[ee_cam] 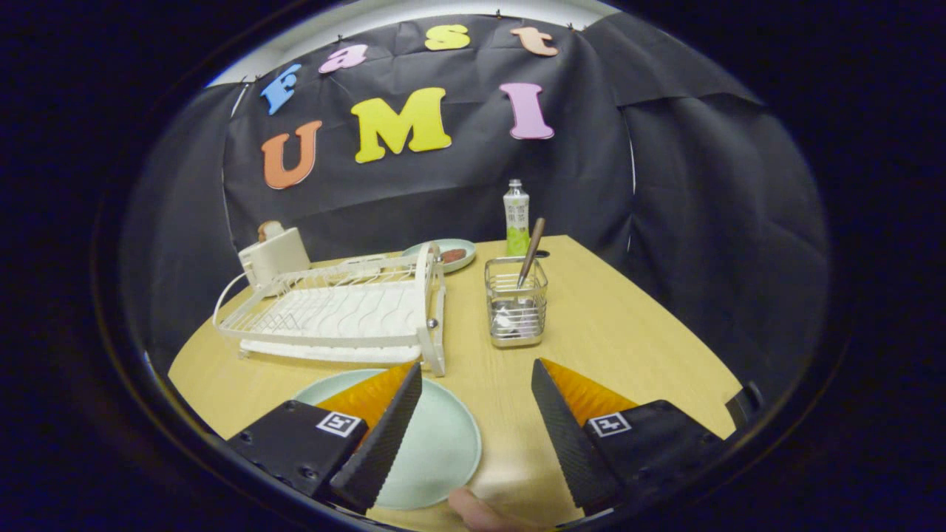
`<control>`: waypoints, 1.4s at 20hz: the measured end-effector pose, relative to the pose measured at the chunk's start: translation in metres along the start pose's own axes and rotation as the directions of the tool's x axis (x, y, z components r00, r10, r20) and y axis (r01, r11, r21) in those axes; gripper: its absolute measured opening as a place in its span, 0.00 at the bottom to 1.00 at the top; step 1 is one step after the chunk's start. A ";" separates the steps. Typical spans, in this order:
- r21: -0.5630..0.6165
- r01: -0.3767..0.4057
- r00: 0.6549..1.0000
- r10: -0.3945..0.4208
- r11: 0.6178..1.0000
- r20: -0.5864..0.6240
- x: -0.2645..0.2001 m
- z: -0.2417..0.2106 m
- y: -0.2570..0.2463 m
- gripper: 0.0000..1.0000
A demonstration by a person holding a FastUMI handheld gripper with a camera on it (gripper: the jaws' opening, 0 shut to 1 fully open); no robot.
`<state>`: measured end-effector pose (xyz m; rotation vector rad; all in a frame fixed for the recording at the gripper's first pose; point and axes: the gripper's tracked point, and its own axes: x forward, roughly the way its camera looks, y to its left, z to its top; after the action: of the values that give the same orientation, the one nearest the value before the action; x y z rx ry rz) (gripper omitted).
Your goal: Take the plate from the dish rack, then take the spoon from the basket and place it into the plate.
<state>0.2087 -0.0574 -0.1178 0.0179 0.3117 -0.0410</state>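
The gripper (477, 373) hangs low over the near part of the wooden table (628, 332), its two fingers spread wide apart with nothing between them but bare tabletop. A pale green plate (436, 451) lies flat on the table right at the near edge, partly under the left finger, which crosses over its rim; the right finger is clear of it. A fingertip of a person (477, 511) peeks in at the very bottom, just beside the plate's near rim. Just beyond the plate stands the white dish rack (332, 314), its wire bed bare, one end frame standing upright on the side nearest the basket. To the right of the rack, ahead of the gap between the fingers, is the small wire basket (516, 310) with the spoon (531, 255) standing in it, handle leaning up and out toward the right. Behind the rack sits a white toaster (275, 255) with a slice poking from its top, and a second pale plate (449, 255) holding something reddish-brown. A green-labelled bottle (516, 218) stands upright at the far edge of the table, behind the basket.
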 end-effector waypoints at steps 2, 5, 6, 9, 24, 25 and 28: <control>-0.008 -0.010 1.000 0.010 1.000 0.018 0.004 0.013 -0.002 0.97; -0.015 -0.009 0.998 0.010 1.000 0.060 0.013 0.036 -0.011 0.97; -0.026 0.003 0.998 -0.001 1.000 0.069 0.020 0.043 -0.016 0.97; -0.035 -0.004 0.996 0.007 0.999 0.084 0.037 0.063 -0.021 0.97; -0.003 0.034 0.998 -0.033 0.999 0.052 0.178 0.142 -0.072 0.81; -0.010 0.041 0.999 -0.041 0.999 0.027 0.186 0.140 -0.071 0.76; 0.016 0.031 0.999 -0.031 0.999 -0.015 0.199 0.134 -0.065 0.54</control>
<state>0.4366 -0.1332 -0.0522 0.0294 0.3264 -0.0742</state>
